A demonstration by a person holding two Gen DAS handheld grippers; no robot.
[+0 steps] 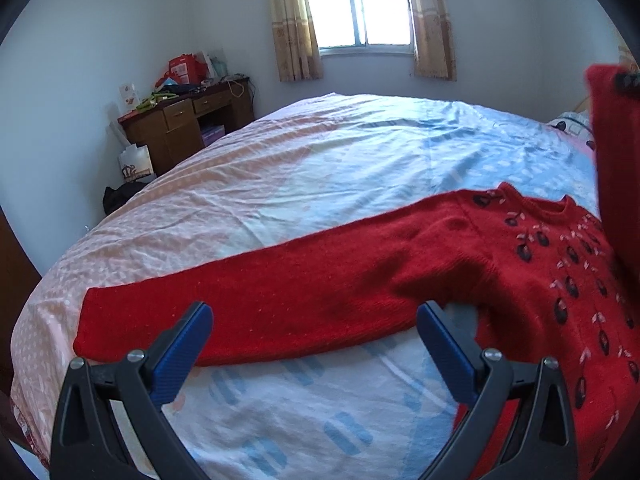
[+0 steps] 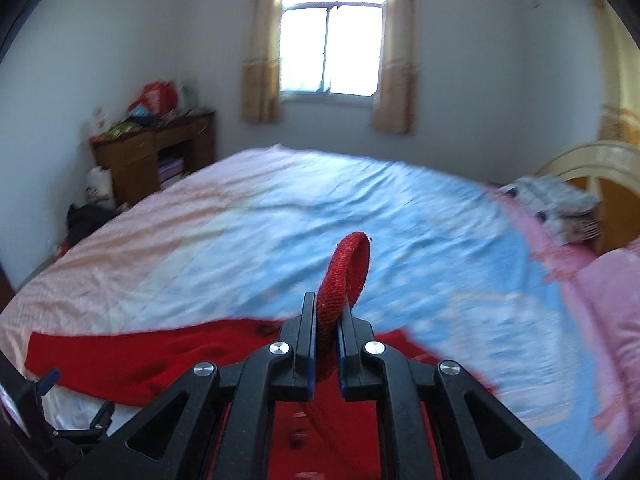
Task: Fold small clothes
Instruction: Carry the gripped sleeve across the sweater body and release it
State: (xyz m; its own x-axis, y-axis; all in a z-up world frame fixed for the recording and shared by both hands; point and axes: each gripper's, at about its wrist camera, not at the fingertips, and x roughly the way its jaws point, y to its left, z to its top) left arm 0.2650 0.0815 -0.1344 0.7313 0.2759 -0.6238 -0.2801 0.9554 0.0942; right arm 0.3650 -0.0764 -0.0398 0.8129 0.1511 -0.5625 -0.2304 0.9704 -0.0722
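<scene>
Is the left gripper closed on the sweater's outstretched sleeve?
No, the left gripper stands wide open above the sleeve, gripping nothing.

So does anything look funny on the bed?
Only the red sweater: one sleeve lies flat, while the other sleeve's cuff sticks up, pinched in the right gripper. Nothing looks spilled or torn.

The sweater (image 1: 500, 272) lies along the bed's (image 1: 320, 168) near edge, one sleeve (image 1: 248, 312) stretched left. A desk (image 1: 188, 124) stands beyond the bed's far left corner, under the window (image 1: 358, 4).
</scene>
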